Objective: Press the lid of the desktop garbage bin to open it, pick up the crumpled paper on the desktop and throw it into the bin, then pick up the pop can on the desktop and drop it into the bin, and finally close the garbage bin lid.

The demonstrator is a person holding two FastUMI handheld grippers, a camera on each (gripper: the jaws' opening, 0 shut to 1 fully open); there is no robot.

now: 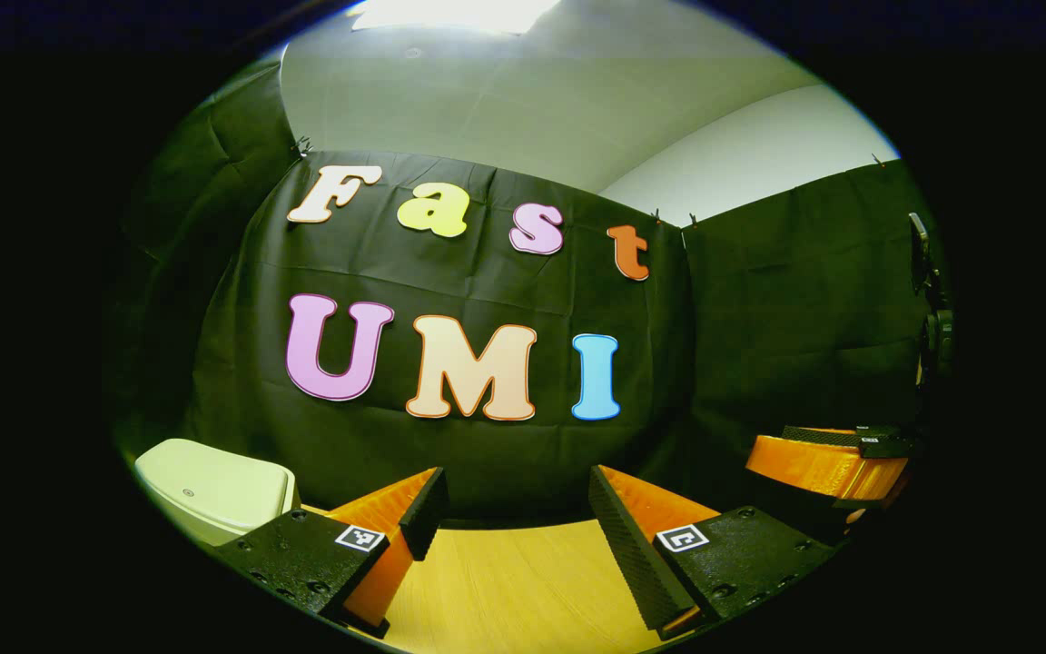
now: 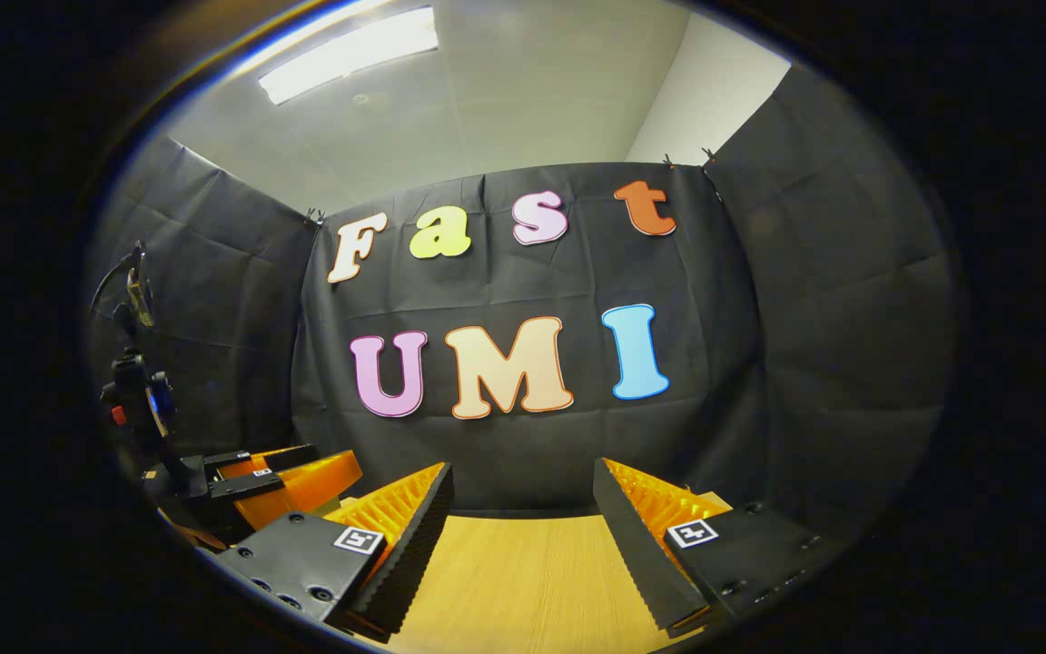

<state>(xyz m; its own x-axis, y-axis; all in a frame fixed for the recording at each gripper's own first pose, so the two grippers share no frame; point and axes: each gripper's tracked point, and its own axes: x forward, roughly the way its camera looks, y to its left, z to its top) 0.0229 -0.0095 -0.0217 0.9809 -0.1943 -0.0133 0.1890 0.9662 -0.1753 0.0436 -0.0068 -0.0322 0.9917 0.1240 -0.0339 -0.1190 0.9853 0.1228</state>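
Both our grippers hang wide open and empty, left gripper and right gripper, over the bare wooden tabletop. We've got the pale bin off left, lid down; looks like light plastic, so press the lid top gently. Black cloth walls all round

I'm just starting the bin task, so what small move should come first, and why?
Probably swing the left gripper toward the garbage bin at its lower left and lower it onto the lid: the lid looks shut, both grippers are open and hold nothing.
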